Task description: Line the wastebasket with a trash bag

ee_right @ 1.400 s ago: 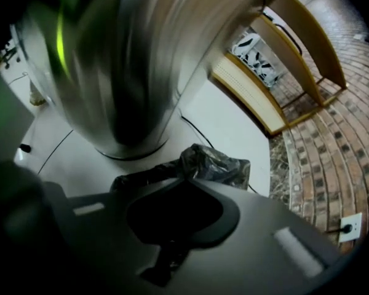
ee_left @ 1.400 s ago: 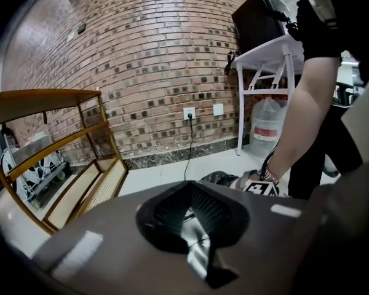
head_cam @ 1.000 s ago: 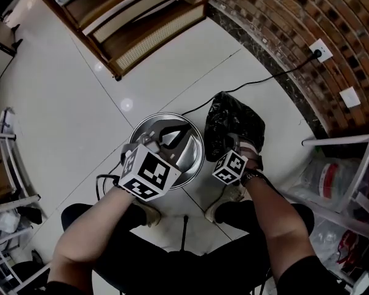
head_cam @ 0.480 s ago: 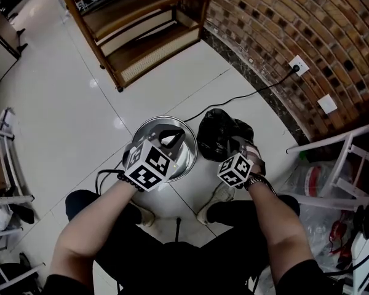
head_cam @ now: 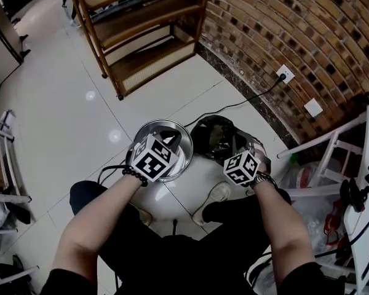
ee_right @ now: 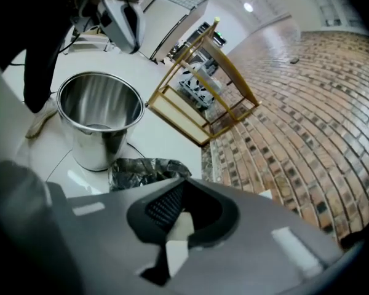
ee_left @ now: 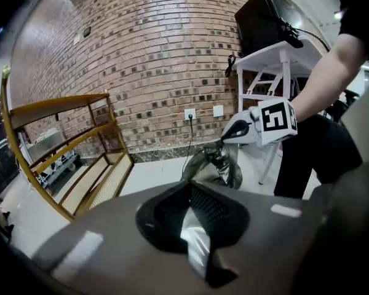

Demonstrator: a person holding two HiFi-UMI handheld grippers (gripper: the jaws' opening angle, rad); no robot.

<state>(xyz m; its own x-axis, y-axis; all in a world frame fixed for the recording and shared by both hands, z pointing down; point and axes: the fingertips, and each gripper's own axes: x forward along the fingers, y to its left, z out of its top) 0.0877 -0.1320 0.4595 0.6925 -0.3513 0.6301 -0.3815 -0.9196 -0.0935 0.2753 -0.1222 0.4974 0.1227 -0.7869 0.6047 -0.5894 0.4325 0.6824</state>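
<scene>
R gripper is clenching trash bag by top edge, bag hanging just beside wastebasket. L gripper, shut & empty, is hovering over rim. Floor is lying open w/ room all round.

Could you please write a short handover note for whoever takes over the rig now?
Left gripper: shut, empty, above the wastebasket.
Right gripper: shut on the black trash bag, bunched beside the wastebasket.
Wastebasket: upright on the floor, unlined.
Done: bag gripped.
To do: open the bag, lower it in, fold its edge over the rim.
</scene>
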